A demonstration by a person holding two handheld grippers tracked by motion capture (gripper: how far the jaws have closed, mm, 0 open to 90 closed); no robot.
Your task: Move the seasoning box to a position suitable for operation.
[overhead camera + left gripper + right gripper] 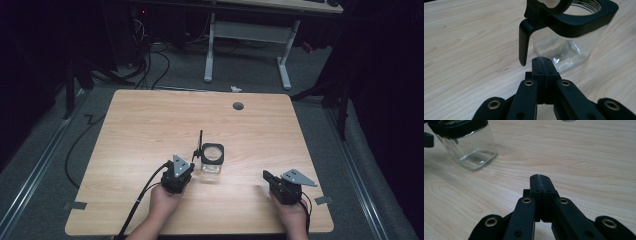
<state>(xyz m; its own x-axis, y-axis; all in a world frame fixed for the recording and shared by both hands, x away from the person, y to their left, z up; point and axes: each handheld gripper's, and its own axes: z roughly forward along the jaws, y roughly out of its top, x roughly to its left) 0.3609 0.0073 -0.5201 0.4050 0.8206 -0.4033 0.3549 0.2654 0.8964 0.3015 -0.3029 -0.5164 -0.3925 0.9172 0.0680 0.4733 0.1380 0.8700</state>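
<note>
A clear glass jar point(212, 159) with a black rim stands mid-table point(150, 120). The left gripper point(184, 173), jaws pressed together and holding nothing, sits just beside it. The right gripper point(270, 181), also closed and holding nothing, waits well apart. The jar's top is cut off in both gripper views.

Wooden table point(140, 130), grey grommet point(238, 106), white desk frame point(247, 37), perhaps cables point(150, 62)

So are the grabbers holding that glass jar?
No. The left gripper and right gripper are both shut on nothing. The jar stands free on the table.
</note>
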